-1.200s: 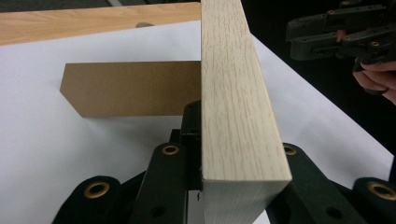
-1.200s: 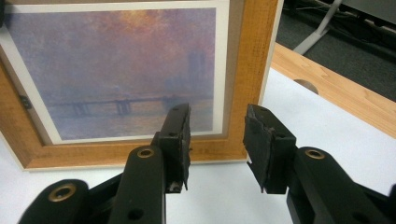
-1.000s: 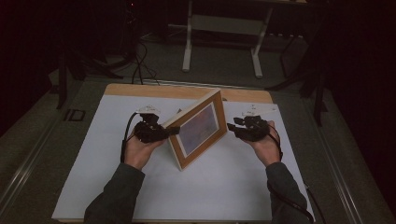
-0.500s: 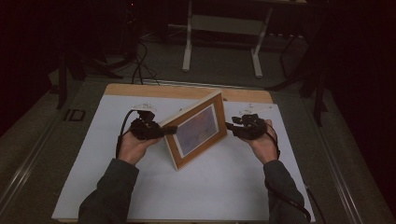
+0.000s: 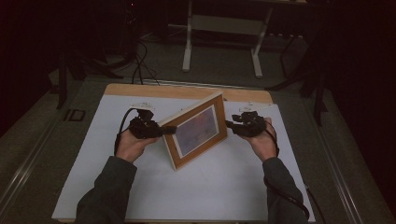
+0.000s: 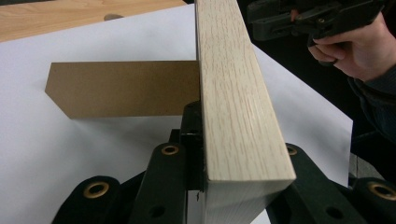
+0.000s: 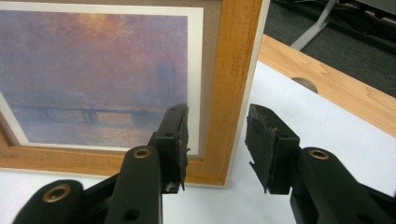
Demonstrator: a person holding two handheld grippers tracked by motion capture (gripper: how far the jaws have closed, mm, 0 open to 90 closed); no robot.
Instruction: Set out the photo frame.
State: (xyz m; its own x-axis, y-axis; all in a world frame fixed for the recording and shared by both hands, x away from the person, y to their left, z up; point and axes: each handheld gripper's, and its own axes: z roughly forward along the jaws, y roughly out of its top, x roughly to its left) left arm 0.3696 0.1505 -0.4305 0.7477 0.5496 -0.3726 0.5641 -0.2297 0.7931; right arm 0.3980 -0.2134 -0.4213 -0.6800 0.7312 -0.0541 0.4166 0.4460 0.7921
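Left gripper (image 5: 172, 131) clamps picture frame (image 5: 198, 129) edge, right gripper (image 7: 215, 144), jaws just widening, straddles opposite edge untouching; hold steady until easel back (image 6: 121, 88) seats.

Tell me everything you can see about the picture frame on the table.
The picture frame is light wood with a pale outer edge, holding a hazy purple-orange print of a bridge inside a white mat. It stands upright on the white sheet, its brown cardboard easel back propped behind. The left claw clamps one side edge. The right claw sits at the opposite edge, jaws open and just widened, not pressing.
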